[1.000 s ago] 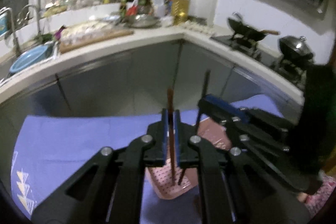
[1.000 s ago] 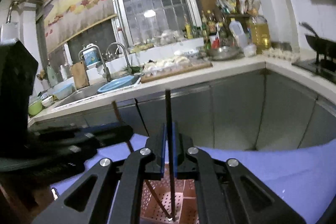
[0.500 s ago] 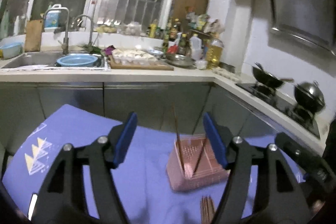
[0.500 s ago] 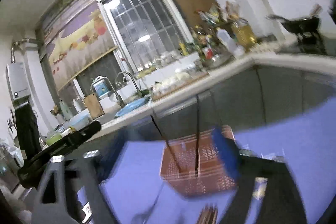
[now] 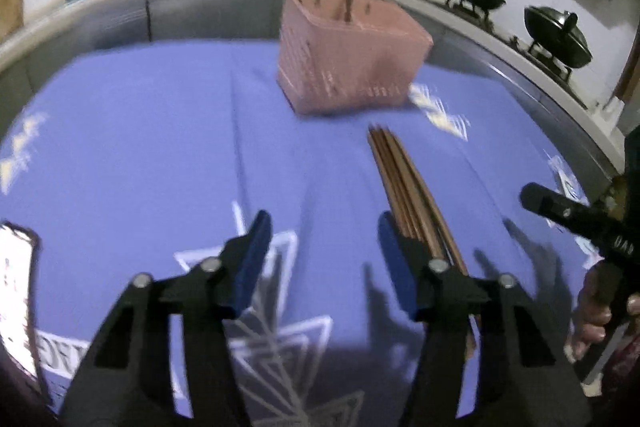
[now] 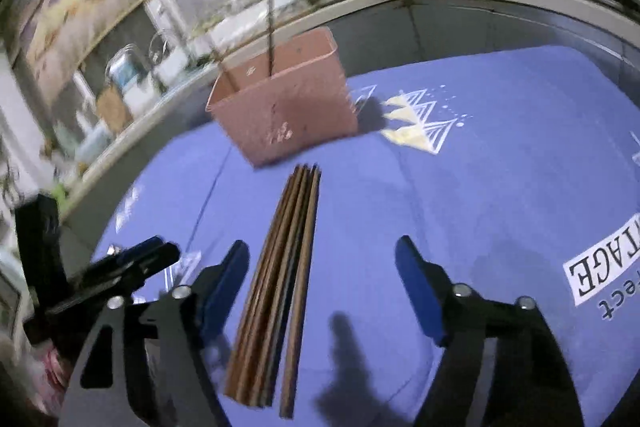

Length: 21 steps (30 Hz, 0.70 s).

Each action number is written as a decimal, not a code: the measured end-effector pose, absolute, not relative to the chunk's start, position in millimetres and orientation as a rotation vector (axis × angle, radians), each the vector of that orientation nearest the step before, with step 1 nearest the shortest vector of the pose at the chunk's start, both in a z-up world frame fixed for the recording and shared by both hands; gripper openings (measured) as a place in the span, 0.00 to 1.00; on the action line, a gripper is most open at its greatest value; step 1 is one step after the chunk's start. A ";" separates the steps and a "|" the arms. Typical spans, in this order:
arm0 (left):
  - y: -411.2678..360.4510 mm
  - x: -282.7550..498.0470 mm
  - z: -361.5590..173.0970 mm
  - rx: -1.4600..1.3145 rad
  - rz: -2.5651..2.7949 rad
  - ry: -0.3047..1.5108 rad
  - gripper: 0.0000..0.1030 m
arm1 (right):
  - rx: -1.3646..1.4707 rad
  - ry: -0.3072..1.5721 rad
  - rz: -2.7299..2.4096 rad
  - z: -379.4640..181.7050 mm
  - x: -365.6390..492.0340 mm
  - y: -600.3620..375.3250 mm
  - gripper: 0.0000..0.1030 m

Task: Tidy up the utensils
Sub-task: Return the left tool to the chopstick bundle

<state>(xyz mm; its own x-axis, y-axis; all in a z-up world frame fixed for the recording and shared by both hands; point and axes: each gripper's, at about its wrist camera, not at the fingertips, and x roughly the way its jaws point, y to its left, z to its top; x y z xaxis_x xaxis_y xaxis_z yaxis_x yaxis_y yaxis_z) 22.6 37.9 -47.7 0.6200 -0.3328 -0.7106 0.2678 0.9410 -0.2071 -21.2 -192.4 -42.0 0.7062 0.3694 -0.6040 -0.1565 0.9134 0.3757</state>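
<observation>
- Bundle of brown chopsticks (image 6: 280, 279) flat on the blue cloth (image 6: 500, 163), packed side by side, tips toward the pink basket (image 6: 288, 107) just beyond, where two sticks already stand
- Likely trouble: pinching several at once, or rolling the bundle apart, given how tightly they lie
- Risk also of the two tools colliding over one small pile
- Right gripper (image 6: 322, 283) released, jaws closing, chopsticks lying between and under them, not pinched
- Left gripper (image 5: 322, 259) released and empty, jaws closing, bundle beside its right finger
</observation>
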 end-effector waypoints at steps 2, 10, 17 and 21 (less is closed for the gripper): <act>36.0 21.5 -55.8 -0.115 -0.376 0.877 0.41 | 0.280 0.734 0.308 -44.1 -26.5 -188.0 0.61; 19.2 13.7 -68.9 -0.116 -0.403 0.926 0.41 | 0.315 0.760 0.303 -53.4 -27.9 -190.9 0.52; 18.7 15.6 -72.2 -0.126 -0.393 0.951 0.41 | 0.308 0.808 0.292 -59.4 -24.6 -195.1 0.52; 18.4 16.0 -73.3 -0.126 -0.397 0.961 0.41 | 0.276 0.834 0.305 -61.7 -25.2 -191.2 0.41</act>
